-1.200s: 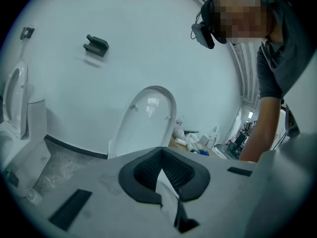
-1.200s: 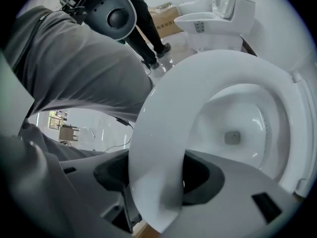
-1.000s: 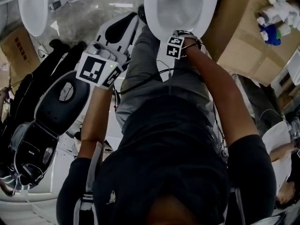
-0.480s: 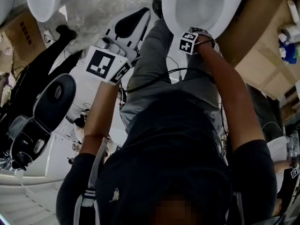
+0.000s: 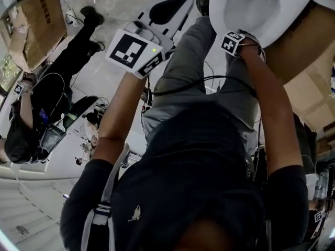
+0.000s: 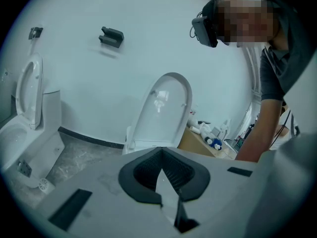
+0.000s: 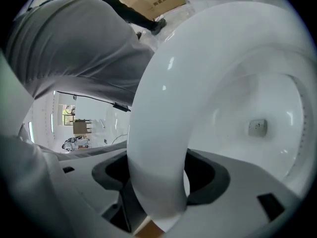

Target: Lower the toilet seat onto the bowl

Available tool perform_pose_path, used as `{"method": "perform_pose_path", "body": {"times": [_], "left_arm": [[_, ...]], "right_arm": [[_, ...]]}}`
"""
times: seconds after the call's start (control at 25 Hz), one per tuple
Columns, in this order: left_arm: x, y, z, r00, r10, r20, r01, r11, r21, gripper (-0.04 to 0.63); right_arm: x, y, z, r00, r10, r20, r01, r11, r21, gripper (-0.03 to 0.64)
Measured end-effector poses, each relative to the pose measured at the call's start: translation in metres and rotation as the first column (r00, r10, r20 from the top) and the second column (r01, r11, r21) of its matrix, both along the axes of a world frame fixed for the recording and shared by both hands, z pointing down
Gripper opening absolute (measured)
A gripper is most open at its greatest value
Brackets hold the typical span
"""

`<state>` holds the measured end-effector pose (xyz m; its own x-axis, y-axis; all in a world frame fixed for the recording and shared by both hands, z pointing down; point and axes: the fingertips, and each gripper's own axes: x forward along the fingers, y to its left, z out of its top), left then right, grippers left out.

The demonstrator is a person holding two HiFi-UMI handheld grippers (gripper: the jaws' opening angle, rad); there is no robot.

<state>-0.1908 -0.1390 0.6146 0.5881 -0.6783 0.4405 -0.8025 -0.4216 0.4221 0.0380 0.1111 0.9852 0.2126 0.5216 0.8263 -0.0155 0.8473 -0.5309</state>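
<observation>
The white toilet (image 5: 256, 7) stands at the head view's top right. Its seat (image 7: 163, 108), a thick white ring, runs up between my right gripper's (image 7: 161, 182) jaws, which have just been opening. A dark sliver shows beside the left finger, so the pads do not press on the seat. In the head view, my right gripper (image 5: 239, 31) sits at the toilet's front rim. My left gripper (image 6: 162, 157) is shut on nothing and hangs in the air (image 5: 175, 7) left of the toilet, facing its raised lid (image 6: 166, 110).
A cardboard box (image 5: 306, 48) stands right of the toilet, with bottles (image 6: 213, 142) beside it. A second toilet (image 6: 29, 98) stands against the wall at the left. Another person in black (image 5: 31, 114) is at the head view's left. My own legs (image 5: 188, 72) stand before the bowl.
Across the head views the toilet and both grippers slide toward the picture's upper right. My right gripper stays at the toilet's front rim, and my left gripper has come nearer the toilet.
</observation>
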Motion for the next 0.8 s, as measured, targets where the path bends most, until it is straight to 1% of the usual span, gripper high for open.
{"method": "perform_pose_path", "body": {"times": [0.08,0.16,0.32,0.44,0.52,0.64,0.72,0.76,0.8], "left_arm": [[-0.002,0.001,-0.006,1.0,-0.011,-0.008,0.011,1.0,-0.012,0.003],[-0.002,0.0,-0.014,1.0,-0.024,-0.012,0.024,1.0,-0.012,0.003],[-0.001,0.004,-0.034,0.999,-0.04,-0.014,0.041,0.999,0.016,0.003],[0.0,0.005,-0.055,0.999,-0.05,-0.013,0.051,0.998,0.04,0.003],[0.004,0.005,-0.069,0.998,-0.056,-0.014,0.057,0.997,0.061,0.003],[0.008,0.01,-0.078,0.998,-0.06,-0.017,0.061,0.995,0.078,0.003],[0.006,0.014,-0.07,0.998,-0.062,-0.008,0.062,0.996,0.071,0.003],[0.005,0.016,-0.063,0.998,-0.065,-0.003,0.065,0.996,0.059,0.003],[0.003,0.018,-0.055,0.998,-0.069,-0.001,0.069,0.997,0.044,0.003]], "right_arm": [[0.003,-0.004,-0.009,1.0,0.023,0.007,-0.023,1.0,0.018,0.314],[0.01,-0.013,-0.02,0.997,0.072,0.027,-0.073,0.997,0.04,0.325],[0.027,-0.036,-0.045,0.984,0.16,0.08,-0.167,0.982,0.091,0.327],[0.046,-0.05,-0.067,0.974,0.216,0.069,-0.222,0.97,0.103,0.327],[0.057,-0.061,-0.076,0.965,0.256,0.063,-0.262,0.956,0.13,0.327],[0.062,-0.054,-0.073,0.95,0.306,0.064,-0.312,0.941,0.133,0.325],[0.059,-0.049,-0.062,0.936,0.348,0.057,-0.353,0.927,0.129,0.325],[0.059,-0.05,-0.056,0.922,0.383,0.053,-0.386,0.912,0.139,0.317],[0.059,-0.054,-0.051,0.907,0.418,0.049,-0.42,0.895,0.153,0.216]]}}
